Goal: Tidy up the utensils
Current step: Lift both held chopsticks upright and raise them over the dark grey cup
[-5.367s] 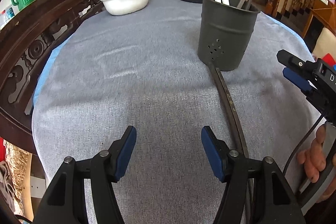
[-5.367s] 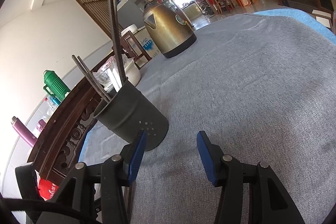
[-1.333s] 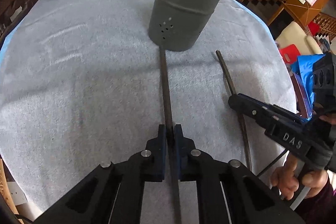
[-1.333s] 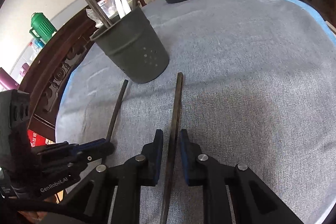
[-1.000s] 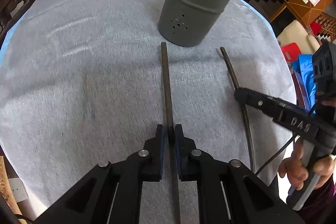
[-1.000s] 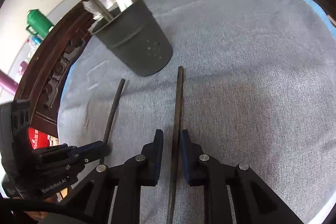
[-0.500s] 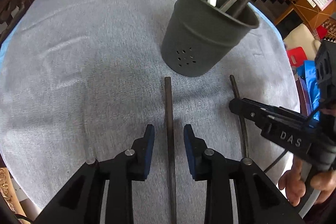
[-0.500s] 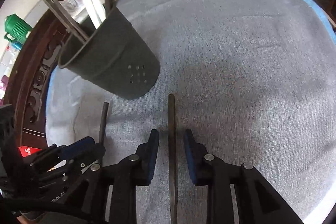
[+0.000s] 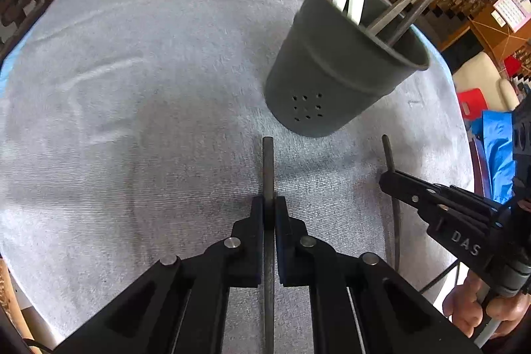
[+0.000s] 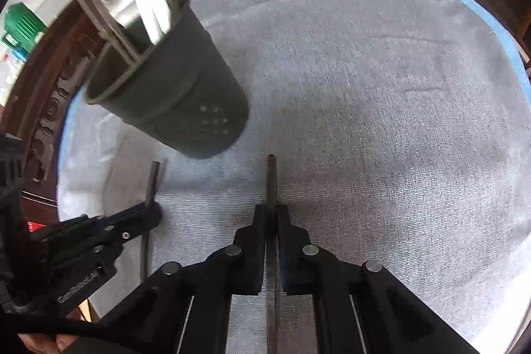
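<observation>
Left wrist view first: the left gripper (image 9: 269, 208) has its jaws pressed onto a dark chopstick (image 9: 267, 161), which runs forward between the pads toward the grey utensil holder (image 9: 335, 82) on the cloth-covered table (image 9: 132, 72). The grip sits partway along the shaft, with a short length sticking out ahead and its tip just short of the holder's base. Further right, the right gripper (image 9: 386, 179) appears side-on with a second chopstick (image 9: 387, 151) crossing its tip.

Right wrist view confirms that one: the right gripper (image 10: 271, 216) is clamped on its own chopstick (image 10: 271, 181), with the holder (image 10: 172, 102) up and to the left, already carrying white and dark utensils.

Both sticks look thin, rigid and light, probably smooth enough to pivot or slide in a narrow pinch. Holding nearer the middle should limit swing when tilting them upright for the holder's rim.
</observation>
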`<state>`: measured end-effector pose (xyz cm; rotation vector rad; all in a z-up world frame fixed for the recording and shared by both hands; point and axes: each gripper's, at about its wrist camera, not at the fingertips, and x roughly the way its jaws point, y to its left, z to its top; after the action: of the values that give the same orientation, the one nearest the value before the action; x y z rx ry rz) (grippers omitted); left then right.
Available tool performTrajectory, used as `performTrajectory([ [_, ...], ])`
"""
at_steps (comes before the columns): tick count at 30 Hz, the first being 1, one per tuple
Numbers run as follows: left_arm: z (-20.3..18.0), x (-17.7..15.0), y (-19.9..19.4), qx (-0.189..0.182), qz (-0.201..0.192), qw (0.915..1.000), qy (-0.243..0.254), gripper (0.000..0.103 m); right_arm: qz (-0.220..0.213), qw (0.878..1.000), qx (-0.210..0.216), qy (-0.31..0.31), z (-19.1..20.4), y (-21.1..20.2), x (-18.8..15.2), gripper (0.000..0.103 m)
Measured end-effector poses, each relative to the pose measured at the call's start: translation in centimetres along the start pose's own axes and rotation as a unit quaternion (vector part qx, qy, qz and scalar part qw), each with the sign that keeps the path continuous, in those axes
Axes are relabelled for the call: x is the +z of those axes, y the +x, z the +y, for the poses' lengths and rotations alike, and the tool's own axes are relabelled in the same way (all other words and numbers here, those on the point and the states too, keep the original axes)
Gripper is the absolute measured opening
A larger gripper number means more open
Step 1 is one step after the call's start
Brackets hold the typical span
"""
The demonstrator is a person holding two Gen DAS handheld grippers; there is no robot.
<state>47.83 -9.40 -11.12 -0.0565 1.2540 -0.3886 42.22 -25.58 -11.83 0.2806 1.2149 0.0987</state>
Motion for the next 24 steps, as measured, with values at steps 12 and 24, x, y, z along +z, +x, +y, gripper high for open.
performTrajectory([
  [12, -0.6, -1.2, -8.5, 0.012, -0.114, 0.9935, 0.004, 0.007, -0.102, 0.993, 0.050, -0.028, -0.1, -6.4, -1.6, 0.006],
  [24, -3.1, -3.2, -13.4, 0.045, -0.195, 0.9792, 0.032, 0.007, -0.203, 0.975, 0.077, -0.044, 2.9, -11.2, -1.9, 0.006],
])
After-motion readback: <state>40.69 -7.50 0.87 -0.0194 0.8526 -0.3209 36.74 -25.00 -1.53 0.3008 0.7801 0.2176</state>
